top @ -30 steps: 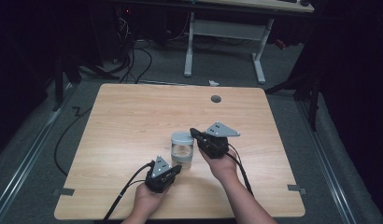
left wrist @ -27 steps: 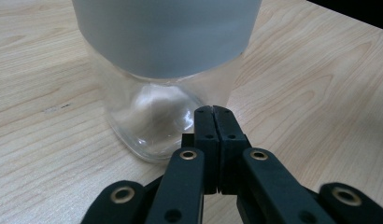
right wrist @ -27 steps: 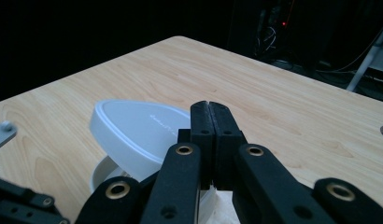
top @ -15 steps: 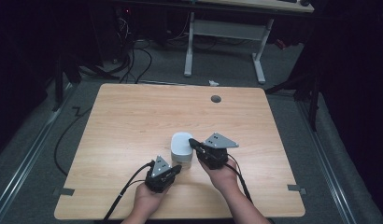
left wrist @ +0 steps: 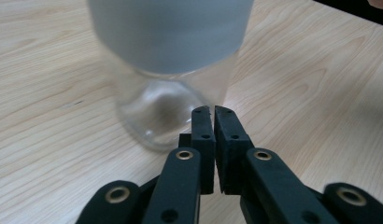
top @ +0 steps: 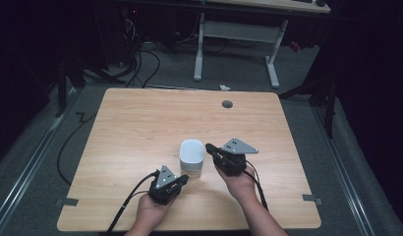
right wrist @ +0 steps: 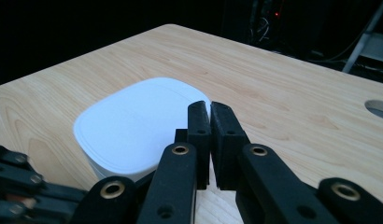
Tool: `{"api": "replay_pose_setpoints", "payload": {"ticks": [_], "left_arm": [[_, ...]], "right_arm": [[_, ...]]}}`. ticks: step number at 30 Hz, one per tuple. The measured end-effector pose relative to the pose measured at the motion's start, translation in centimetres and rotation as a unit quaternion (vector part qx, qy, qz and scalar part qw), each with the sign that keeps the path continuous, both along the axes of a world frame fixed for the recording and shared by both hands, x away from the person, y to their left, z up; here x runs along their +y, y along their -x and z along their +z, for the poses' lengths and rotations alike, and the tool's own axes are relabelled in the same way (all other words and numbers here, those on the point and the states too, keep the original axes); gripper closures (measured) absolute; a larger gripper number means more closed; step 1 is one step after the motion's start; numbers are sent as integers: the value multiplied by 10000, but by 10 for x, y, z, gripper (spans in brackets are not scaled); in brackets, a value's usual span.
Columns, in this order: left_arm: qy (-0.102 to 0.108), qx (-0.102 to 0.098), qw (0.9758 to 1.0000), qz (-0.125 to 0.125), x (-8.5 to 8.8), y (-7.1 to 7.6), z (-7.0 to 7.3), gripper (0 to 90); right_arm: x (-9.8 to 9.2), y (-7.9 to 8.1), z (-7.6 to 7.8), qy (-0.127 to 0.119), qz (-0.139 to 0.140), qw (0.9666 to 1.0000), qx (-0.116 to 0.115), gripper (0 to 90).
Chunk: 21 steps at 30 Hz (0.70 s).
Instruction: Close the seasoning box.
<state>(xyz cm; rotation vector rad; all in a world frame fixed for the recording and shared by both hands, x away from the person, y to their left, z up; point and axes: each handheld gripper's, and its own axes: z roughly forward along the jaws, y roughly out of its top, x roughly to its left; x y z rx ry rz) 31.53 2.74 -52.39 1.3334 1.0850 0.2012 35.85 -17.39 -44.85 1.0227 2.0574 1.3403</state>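
A lidded jar (top: 191, 156) stood near the table's (top: 140, 128) front edge between two grippers, left (top: 182, 179) and right (top: 209, 148), both closed and empty. The left gripper view revealed clear glass beneath the white lid (right wrist: 138, 128).

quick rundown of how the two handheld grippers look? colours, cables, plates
Both the left gripper and right gripper are matte black, each topped by a grey three-cornered plate dotted with small holes. Brass-coloured pivot rivets sit in the jaw linkages. A black cable trails back from each. The forearms show no sleeves.
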Motion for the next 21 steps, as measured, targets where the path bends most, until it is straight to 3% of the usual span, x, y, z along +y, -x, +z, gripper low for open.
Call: {"api": "replay_pose_setpoints", "payload": {"ticks": [2,5,6,7,8,9,12,13,15,16,18,19,20,21], "left_arm": [[-111,-56,9999,14,9,1,2,851],[-346,-235,9990,178,36,-4,6,789],[-346,-235,9990,178,36,-4,6,777],[-350,-264,9987,263,44,-6,7,777],[-370,-278,9980,423,61,-11,7,721],[-370,-278,9980,423,61,-11,7,703],[-398,-222,9962,743,89,-17,2,653],[-407,-216,9951,871,97,-18,-1,619],[-410,-118,9932,1085,112,-22,-7,616],[-416,-72,9912,1258,122,-26,-10,596],[-416,-60,9901,1336,126,-28,-12,588],[-312,13,9891,1442,134,-30,-12,577],[-312,13,9891,1442,134,-30,-12,572],[-232,41,9885,1495,137,-30,-11,564]], "right_arm": [[-6,0,-2,-34,-79,10000,33,860],[-20,-1,-10,-84,-277,9995,121,834],[-20,-1,-10,-84,-277,9995,121,834],[-24,-1,-12,-84,-317,9994,135,829],[-35,-1,-18,-77,-459,9987,198,804],[-35,-1,-18,-77,-459,9987,198,804],[-52,2,-28,-23,-698,9972,280,756],[-70,6,-35,-28,-916,9950,400,726],[-76,8,-38,-29,-1007,9940,428,710],[-94,14,-45,-40,-1242,9910,503,672],[-104,17,-49,-47,-1353,9893,537,659],[-124,26,-59,-15,-1608,9853,576,613],[-124,26,-59,-15,-1608,9853,576,613],[-140,39,-67,-55,-1853,9808,604,563]]}}
